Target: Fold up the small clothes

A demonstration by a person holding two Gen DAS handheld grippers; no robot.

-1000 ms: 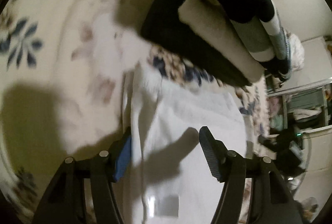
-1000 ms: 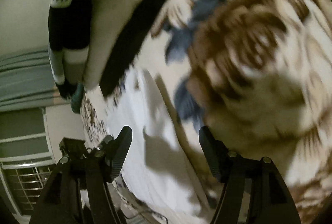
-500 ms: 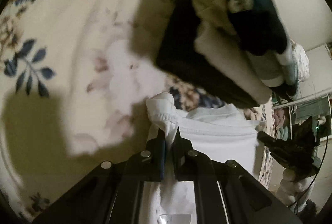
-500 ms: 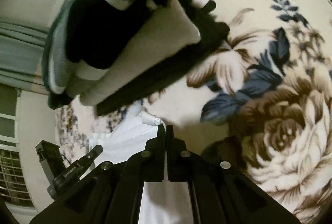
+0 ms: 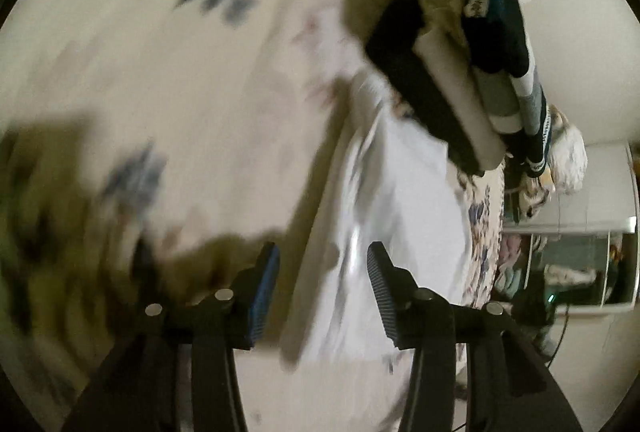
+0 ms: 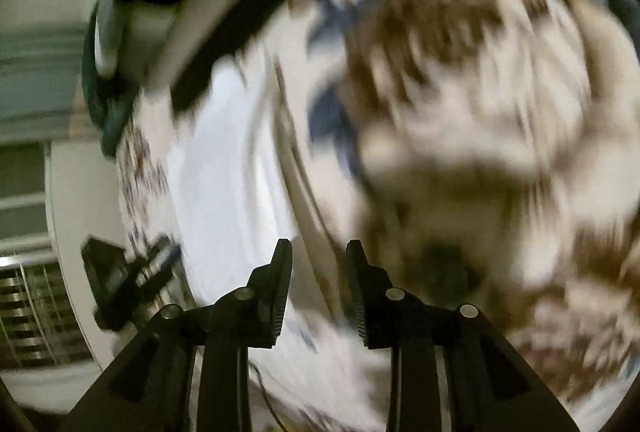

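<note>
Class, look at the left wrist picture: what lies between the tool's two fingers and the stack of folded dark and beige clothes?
The white garment lies there on the floral bedspread, reaching up to the folded stack. The left tool is opening, nothing pinched. Left wrist view.

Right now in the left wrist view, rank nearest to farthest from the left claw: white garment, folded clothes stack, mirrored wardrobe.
1. White garment, directly below the opening left claw.
2. Folded clothes stack, beyond, upper right.
3. Mirrored wardrobe, off the bed, far right.

No text, label or number can be read; both views are too blurred.
</note>
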